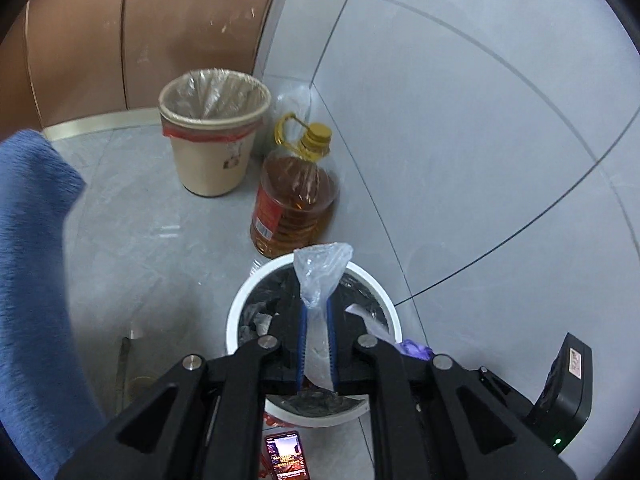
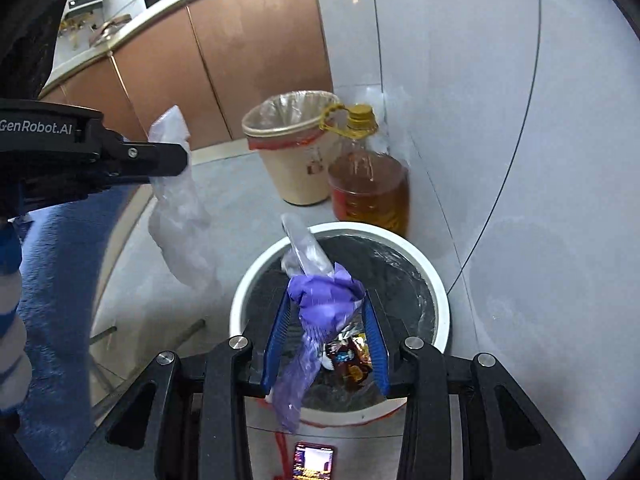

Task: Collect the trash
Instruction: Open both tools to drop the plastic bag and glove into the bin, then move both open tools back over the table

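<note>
A white bin (image 1: 240, 300) (image 2: 436, 280) with a black liner stands on the floor below both grippers. My left gripper (image 1: 317, 308) is shut on a clear plastic bag (image 1: 320, 276) above the bin; it shows from the side in the right wrist view (image 2: 176, 160), where the bag (image 2: 180, 224) hangs down left of the bin. My right gripper (image 2: 326, 308) is shut on a purple glove bundled with clear plastic (image 2: 324, 300) over the bin's mouth. Snack wrappers (image 2: 352, 360) lie inside the bin.
A beige bin (image 1: 212, 140) (image 2: 296, 148) with a clear liner stands by the brown cabinets. A cooking oil bottle (image 1: 296, 196) (image 2: 368, 184) stands in the corner by the tiled wall. A phone (image 1: 288, 456) (image 2: 314, 462) lies on the floor near the white bin. A blue sleeve (image 1: 32, 280) is at left.
</note>
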Tool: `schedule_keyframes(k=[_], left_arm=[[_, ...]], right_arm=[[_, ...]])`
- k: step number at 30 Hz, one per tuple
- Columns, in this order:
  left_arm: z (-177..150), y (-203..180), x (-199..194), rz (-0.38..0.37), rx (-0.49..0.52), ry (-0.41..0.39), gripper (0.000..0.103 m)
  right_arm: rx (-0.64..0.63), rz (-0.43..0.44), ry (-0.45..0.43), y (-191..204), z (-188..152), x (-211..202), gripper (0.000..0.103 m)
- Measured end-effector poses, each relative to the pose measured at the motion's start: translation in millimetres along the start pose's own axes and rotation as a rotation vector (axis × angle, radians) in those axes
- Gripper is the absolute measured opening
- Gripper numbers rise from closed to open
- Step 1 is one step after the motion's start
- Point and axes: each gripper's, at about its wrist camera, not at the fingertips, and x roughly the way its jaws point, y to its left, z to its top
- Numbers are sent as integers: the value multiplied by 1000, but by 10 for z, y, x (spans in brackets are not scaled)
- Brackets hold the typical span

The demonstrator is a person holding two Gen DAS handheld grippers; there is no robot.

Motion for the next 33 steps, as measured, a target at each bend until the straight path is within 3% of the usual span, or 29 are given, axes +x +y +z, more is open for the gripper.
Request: schedule_keyframes(k=[3, 7, 8, 21, 33], left_arm=[[-7, 28, 132, -10, -5, 26, 14], [-27, 66, 163, -25, -17, 30, 41], [-35, 66, 148, -21, -16, 23, 42], [-93, 33, -279, -35, -6, -25, 42], [-339, 7, -1152, -28, 16, -135, 47]], right_arm=[[-2, -14, 9, 3, -25, 66, 46], [-10, -21, 12, 23, -71, 64, 49], [-12, -22, 11, 27, -88, 49, 49], [-23, -7, -20, 180, -136, -249, 49], [-44, 40, -98, 472, -67, -803, 50]])
